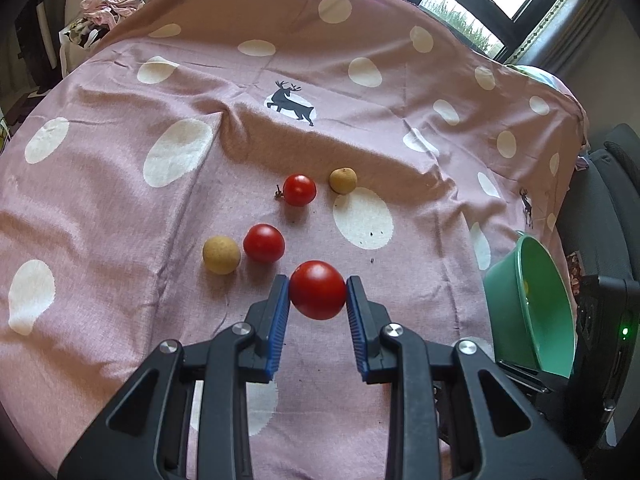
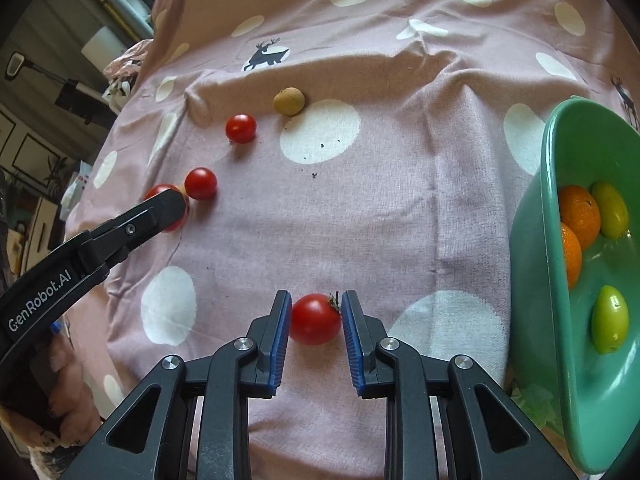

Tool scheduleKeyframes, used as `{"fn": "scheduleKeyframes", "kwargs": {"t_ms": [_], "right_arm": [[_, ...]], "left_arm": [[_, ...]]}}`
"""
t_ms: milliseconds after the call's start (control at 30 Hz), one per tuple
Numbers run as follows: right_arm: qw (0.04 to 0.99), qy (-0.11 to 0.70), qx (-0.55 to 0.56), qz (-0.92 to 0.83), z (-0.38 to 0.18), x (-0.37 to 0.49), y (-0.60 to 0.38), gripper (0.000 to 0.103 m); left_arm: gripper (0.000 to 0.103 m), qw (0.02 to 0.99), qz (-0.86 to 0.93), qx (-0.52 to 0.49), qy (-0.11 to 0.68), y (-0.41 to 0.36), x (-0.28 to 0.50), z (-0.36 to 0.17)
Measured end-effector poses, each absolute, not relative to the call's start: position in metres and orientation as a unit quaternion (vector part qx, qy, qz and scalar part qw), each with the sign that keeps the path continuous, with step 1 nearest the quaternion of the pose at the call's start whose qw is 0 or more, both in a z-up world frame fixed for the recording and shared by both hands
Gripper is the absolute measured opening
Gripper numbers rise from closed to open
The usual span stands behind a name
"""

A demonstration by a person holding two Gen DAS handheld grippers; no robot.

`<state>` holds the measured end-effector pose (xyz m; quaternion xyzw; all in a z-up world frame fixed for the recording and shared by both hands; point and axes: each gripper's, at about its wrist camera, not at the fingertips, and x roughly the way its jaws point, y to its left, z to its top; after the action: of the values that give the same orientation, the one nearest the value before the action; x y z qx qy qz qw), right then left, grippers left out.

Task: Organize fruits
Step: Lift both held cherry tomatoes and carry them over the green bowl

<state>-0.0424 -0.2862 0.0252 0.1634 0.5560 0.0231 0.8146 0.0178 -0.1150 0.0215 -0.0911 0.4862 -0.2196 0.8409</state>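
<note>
A pink polka-dot cloth [image 1: 120,208] covers the surface under you. Your left gripper [image 1: 318,296] pinches a tomato [image 1: 317,295] squarely between its blue pads, seemingly lifted clear for carrying. Your right gripper [image 2: 314,320] brackets a stemmed tomato [image 2: 315,319]; whether the pads grip it, I cannot tell. Rightmost, the green bowl [image 2: 532,280] holds oranges and green fruit, likely the destination.

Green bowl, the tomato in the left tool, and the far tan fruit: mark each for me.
green bowl [image 2: 532,264], right wrist view, outer wall.
tomato [image 1: 317,295], left wrist view, centre of its skin.
tan fruit [image 1: 343,180], left wrist view, middle of fruit.
</note>
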Motion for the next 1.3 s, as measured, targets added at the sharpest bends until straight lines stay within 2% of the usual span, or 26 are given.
{"fn": "scheduleKeyframes", "kwargs": {"t_ms": [933,1300], "right_arm": [[0.817,0.569,0.081,0.046,0.017,-0.031,-0.241,0.026],[0.844,0.514,0.152,0.015,0.043,-0.047,-0.283,0.026]], "left_arm": [[0.028,0.843,-0.216,-0.112,0.480,-0.106,0.018,0.026],[0.028,0.850,-0.251,-0.127,0.444,-0.111,0.004,0.049]]}}
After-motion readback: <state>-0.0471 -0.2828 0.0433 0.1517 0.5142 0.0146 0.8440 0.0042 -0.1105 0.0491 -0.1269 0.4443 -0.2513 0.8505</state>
